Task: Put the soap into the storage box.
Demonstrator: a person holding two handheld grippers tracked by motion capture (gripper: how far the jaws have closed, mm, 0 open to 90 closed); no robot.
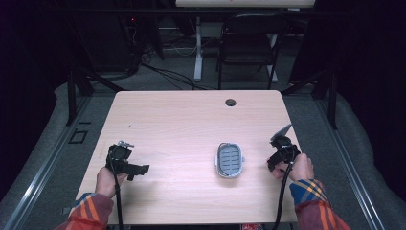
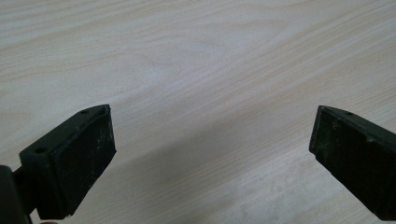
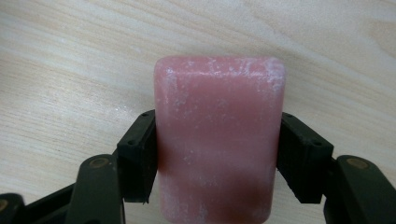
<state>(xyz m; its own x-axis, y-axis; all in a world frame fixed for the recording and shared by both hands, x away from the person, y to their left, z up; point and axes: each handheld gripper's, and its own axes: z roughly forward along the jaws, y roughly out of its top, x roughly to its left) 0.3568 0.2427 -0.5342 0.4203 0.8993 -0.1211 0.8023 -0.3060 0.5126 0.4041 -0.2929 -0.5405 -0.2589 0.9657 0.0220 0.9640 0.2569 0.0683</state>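
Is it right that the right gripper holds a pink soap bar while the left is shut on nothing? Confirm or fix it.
One thing is wrong: the left gripper is open, its fingers wide apart in the left gripper view. The right gripper does hold the pink soap bar.

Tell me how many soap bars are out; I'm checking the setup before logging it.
1. A pink soap bar sits clamped between the jaws of the right gripper, near the table's right edge. The grey soap dish beside it looks empty.
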